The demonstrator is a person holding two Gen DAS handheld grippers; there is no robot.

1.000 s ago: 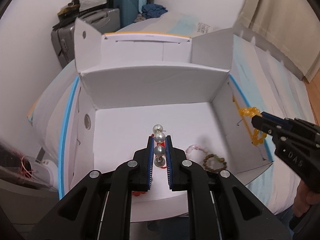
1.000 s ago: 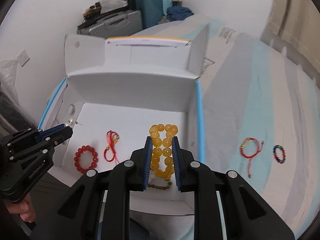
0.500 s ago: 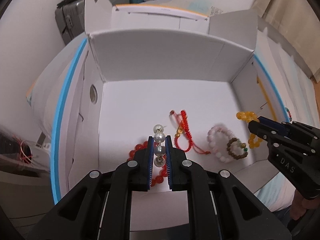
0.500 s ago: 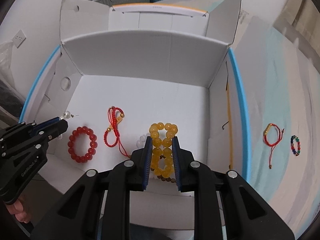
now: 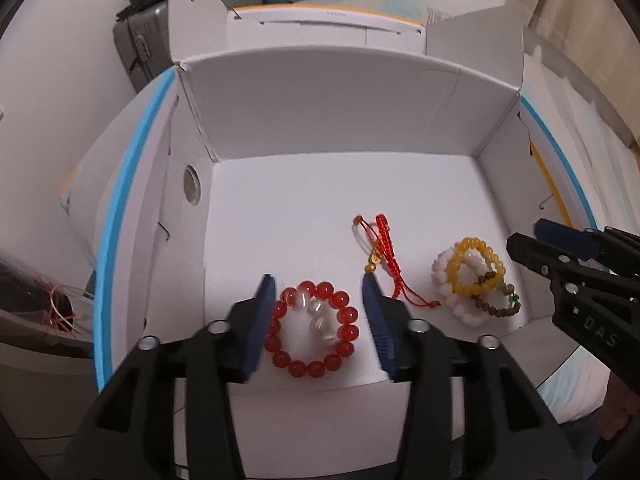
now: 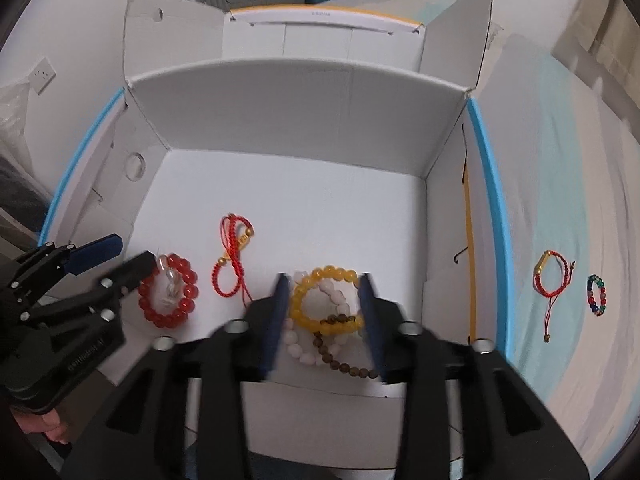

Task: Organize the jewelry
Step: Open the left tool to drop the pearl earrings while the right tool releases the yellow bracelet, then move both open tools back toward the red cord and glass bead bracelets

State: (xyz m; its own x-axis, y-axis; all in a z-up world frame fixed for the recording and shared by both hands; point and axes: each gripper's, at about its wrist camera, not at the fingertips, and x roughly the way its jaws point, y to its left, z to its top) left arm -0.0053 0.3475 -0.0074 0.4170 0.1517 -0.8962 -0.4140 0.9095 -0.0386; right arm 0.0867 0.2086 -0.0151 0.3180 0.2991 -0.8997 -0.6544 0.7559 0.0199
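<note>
**Both claws spread over the white box, bracelets on its floor**

Pearl piece (image 5: 320, 320): pale, blurred, hard to make out. It lies inside the red bead bracelet (image 5: 314, 330), long axis running roughly 11 to 5 o'clock in the left wrist view. Whether it touches the red beads, cannot tell.

Left gripper (image 5: 319, 320): jaws wide apart, holding nothing. The red ring sits between the two blue pads (image 5: 262, 320), just short of each. Seen from the right wrist camera, this gripper (image 6: 116, 254) comes in at 9 o'clock, tips beside the ring.

Yellow bead bracelet (image 6: 324, 300): lies flat on top of the pink bead bracelet (image 6: 304, 344) and overlaps the brown bead bracelet (image 6: 348, 364); the heap's near edge is partly hidden by the claw body.

Right gripper (image 6: 323, 312): jaws apart, empty, straddling the yellow ring.

Red cord bracelet (image 5: 382, 256): between the two heaps, long axis near 12 to 6 o'clock, tail ends toward 5.

Box (image 6: 296, 112): back wall and flaps upright.

Outside, at 3 o'clock on the bedsheet (image 6: 568, 168): a second red cord bracelet (image 6: 550, 280) and a multicoloured bead bracelet (image 6: 596, 295), just beside each other.
</note>
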